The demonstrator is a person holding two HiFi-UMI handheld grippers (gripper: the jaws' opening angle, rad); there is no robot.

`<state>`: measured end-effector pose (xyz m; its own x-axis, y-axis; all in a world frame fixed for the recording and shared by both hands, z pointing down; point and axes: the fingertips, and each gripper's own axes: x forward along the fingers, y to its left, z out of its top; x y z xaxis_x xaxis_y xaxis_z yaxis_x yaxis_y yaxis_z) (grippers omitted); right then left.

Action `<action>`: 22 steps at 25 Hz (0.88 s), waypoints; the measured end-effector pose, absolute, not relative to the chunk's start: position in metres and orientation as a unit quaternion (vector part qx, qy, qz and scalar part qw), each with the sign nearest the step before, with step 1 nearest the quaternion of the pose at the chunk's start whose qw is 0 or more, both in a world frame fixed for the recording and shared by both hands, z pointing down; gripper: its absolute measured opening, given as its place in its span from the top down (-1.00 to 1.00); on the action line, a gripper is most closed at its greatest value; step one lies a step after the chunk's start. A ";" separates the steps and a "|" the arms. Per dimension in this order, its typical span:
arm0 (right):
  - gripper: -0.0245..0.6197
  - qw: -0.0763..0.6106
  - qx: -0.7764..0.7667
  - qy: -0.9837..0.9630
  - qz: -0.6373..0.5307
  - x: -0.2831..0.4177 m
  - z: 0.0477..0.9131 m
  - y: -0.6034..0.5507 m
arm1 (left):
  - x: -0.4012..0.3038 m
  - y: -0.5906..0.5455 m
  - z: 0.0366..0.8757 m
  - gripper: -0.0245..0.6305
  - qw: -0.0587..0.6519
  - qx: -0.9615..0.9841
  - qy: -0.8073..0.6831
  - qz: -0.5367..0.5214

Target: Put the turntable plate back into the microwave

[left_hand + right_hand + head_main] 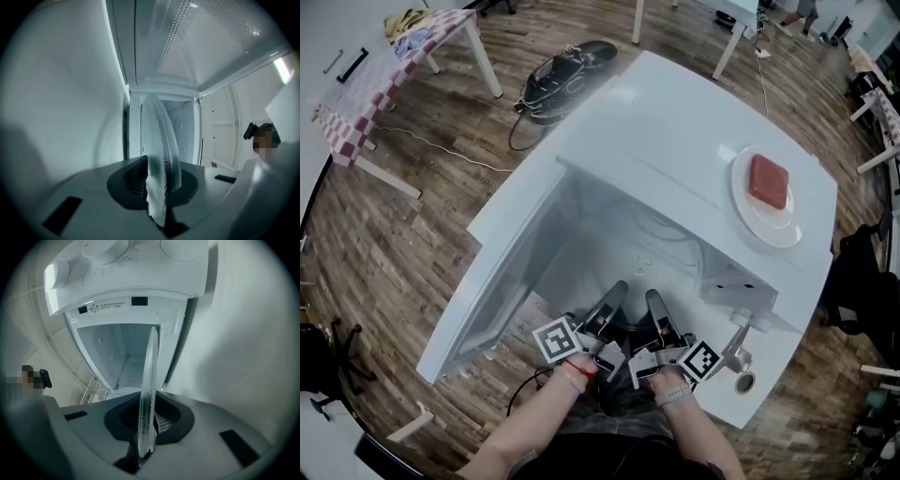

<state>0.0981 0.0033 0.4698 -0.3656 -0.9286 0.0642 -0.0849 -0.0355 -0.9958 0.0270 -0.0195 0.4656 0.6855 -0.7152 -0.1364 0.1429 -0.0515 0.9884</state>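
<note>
The white microwave [675, 141] stands with its door [502, 281] swung open to the left. Both grippers reach into its mouth side by side, the left gripper [609, 302] beside the right gripper [659, 309]. Each is shut on the rim of the clear glass turntable plate. In the left gripper view the plate [159, 140] stands edge-on between the jaws of the left gripper [157, 187], inside the cavity. In the right gripper view the plate [149, 380] rises edge-on from the right gripper [146, 427] before the open cavity [117, 352]. From the head view the plate is barely visible.
A white dish [741, 202] holding a red block [768, 180] rests on top of the microwave. On the wooden floor lie a black bag [567, 75] and a cable. A table with a checked cloth [366, 94] stands at the far left.
</note>
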 end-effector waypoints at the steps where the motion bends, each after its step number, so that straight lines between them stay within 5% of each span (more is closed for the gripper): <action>1: 0.79 0.365 -0.428 0.591 -0.578 0.098 0.471 0.002 | 0.027 -0.020 0.466 0.81 0.652 0.646 -0.222 -0.329; 22: 0.78 0.367 -0.427 0.593 -0.576 0.108 0.475 -0.012 | 0.033 -0.034 0.474 0.81 0.650 0.638 -0.232 -0.342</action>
<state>0.1080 -0.0116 0.4751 -0.3665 -0.9288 0.0554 -0.0834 -0.0265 -0.9962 0.0332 -0.0343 0.4744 0.6587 -0.7402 -0.1347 0.1484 -0.0477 0.9878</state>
